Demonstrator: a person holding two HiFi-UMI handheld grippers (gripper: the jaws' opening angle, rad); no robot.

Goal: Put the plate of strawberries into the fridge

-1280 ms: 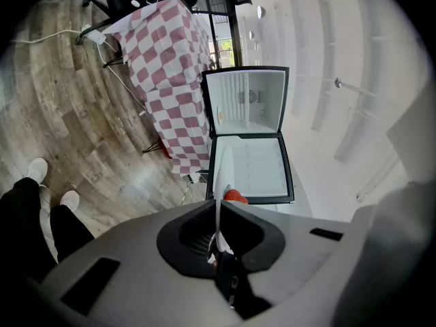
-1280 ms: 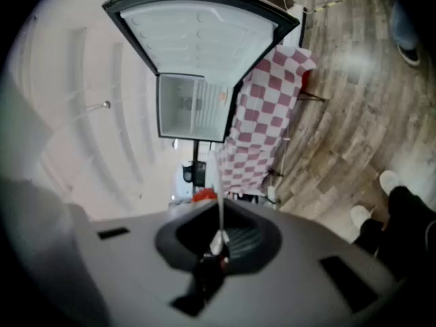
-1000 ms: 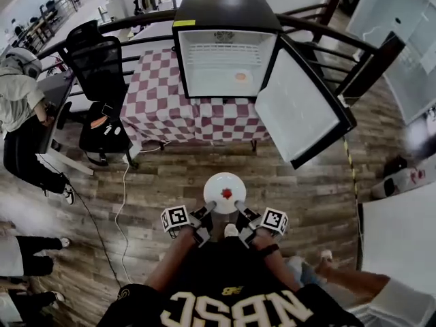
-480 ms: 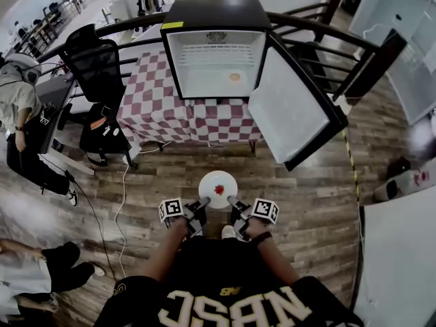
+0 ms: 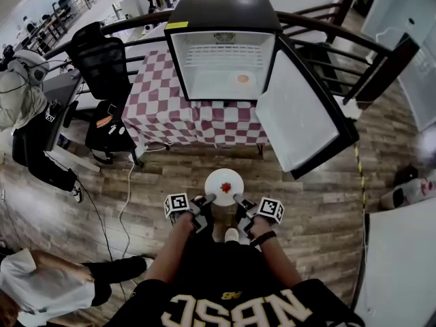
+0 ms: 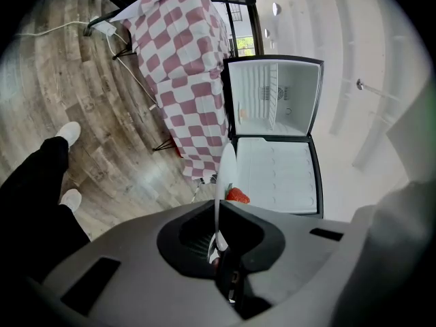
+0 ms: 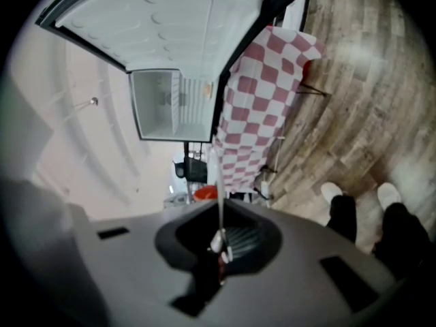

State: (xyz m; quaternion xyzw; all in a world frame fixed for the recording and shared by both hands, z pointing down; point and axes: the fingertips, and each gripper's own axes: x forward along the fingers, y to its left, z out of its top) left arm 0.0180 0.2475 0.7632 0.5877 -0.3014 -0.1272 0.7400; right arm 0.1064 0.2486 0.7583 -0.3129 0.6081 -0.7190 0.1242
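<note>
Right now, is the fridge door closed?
No, the fridge door is swung wide open, and you can see the white inside of the fridge.

Red-and-white checked tablecloth (image 5: 153, 104) hanging near the wood plank floor (image 5: 306, 210), black mesh office chair (image 5: 101, 63) just left of it, white cable (image 5: 125, 186) trailing over the boards, dark railing (image 5: 327, 36) behind, one person (image 5: 24, 107) far left, another (image 5: 51, 291) lower left.
</note>
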